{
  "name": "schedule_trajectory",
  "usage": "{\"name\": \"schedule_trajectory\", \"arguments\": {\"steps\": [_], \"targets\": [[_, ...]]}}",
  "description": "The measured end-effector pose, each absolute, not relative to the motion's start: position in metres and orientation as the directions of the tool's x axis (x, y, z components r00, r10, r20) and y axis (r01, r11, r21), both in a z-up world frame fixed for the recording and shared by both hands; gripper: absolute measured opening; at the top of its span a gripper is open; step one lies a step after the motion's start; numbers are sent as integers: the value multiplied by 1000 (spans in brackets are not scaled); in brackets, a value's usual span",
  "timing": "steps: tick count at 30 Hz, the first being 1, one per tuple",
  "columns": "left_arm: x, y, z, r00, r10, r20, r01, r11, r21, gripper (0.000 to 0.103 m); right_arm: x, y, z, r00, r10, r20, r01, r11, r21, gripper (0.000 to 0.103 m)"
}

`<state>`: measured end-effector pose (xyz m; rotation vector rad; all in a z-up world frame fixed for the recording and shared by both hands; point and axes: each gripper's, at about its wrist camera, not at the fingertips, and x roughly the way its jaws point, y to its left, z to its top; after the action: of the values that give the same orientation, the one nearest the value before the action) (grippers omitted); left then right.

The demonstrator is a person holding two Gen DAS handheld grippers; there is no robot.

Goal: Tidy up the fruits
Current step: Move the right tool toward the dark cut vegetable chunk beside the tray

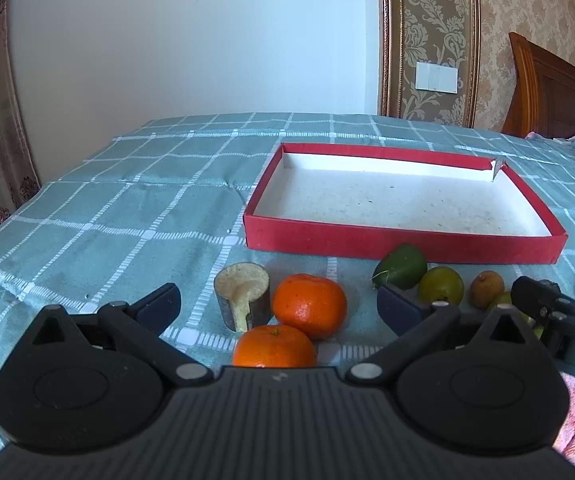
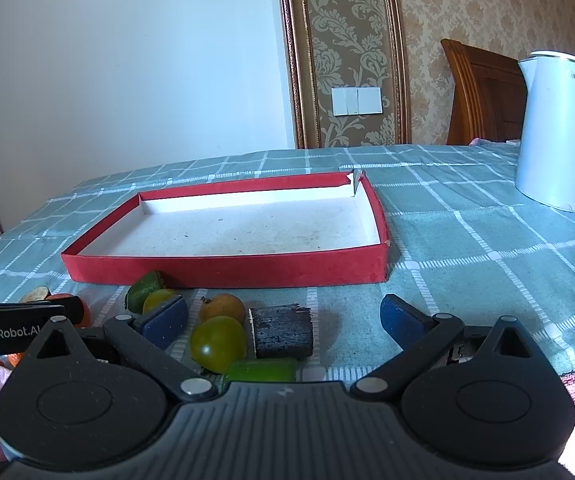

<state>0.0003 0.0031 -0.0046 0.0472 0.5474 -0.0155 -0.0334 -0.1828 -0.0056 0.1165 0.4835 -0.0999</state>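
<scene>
Spread wide, holding nothing: left gripper (image 1: 277, 304) over two oranges (image 1: 308, 305), right gripper (image 2: 283, 320) over green fruits (image 2: 218, 344) and dark cut piece (image 2: 282, 332). Beyond both, red tray (image 2: 227, 270). Far right, white "Midea" kettle (image 2: 555, 132).

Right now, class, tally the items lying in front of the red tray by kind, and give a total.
Orange citrus fruits: 2
Yellow-green round fruits: 2
Dark green fruits: 2
Brown round fruit: 1
Cut cane pieces: 2
Total: 9
</scene>
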Motion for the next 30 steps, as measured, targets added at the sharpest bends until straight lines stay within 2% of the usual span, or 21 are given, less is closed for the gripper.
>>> {"name": "schedule_trajectory", "arguments": {"steps": [30], "targets": [[-1, 4, -7, 859, -1, -513, 26, 999, 42, 103, -29, -186, -7, 874, -66, -482, 139, 983, 117, 103]]}}
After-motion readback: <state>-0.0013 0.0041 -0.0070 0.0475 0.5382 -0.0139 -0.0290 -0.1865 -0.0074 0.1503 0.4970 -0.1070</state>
